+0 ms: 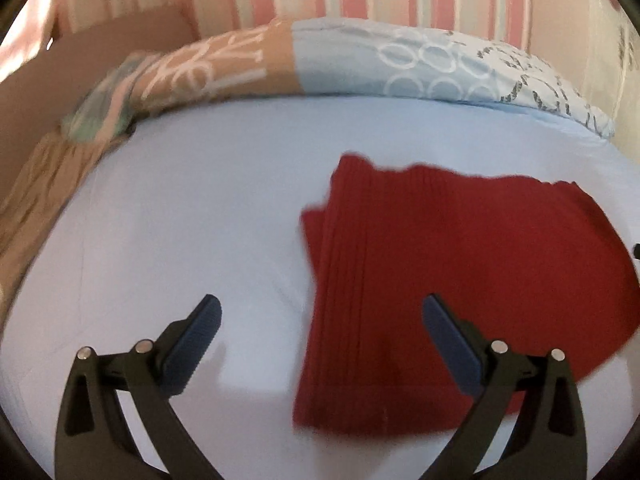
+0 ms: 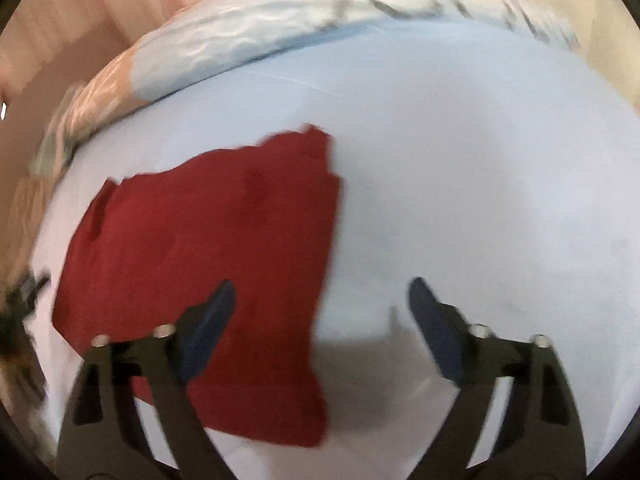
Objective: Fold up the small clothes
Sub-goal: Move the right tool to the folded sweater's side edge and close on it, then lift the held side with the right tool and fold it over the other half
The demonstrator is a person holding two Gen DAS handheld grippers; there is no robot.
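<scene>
Folded red garment (image 1: 460,272) lies flat on the bed sheet (image 1: 180,208).
I see both jaws spread wide, gripping nothing: left hand-held gripper (image 1: 320,312) at its left edge, right hand-held gripper (image 2: 320,296) at its right edge.

Left gripper (image 1: 320,316): jaws wide apart, nothing between pads, angled steeply down. Blue pads (image 1: 192,344) face inward on black fingers; silver pivot pins at each finger base. Right fingertip overlaps cloth (image 1: 460,280) in view; contact cannot be told.

Right gripper (image 2: 322,300): jaws apart, narrower than left's, nothing clamped, angled steeply down. View blurred. Left fingertip overlaps cloth in view; right fingertip clear of it.

No hand or sleeve visible.
</scene>
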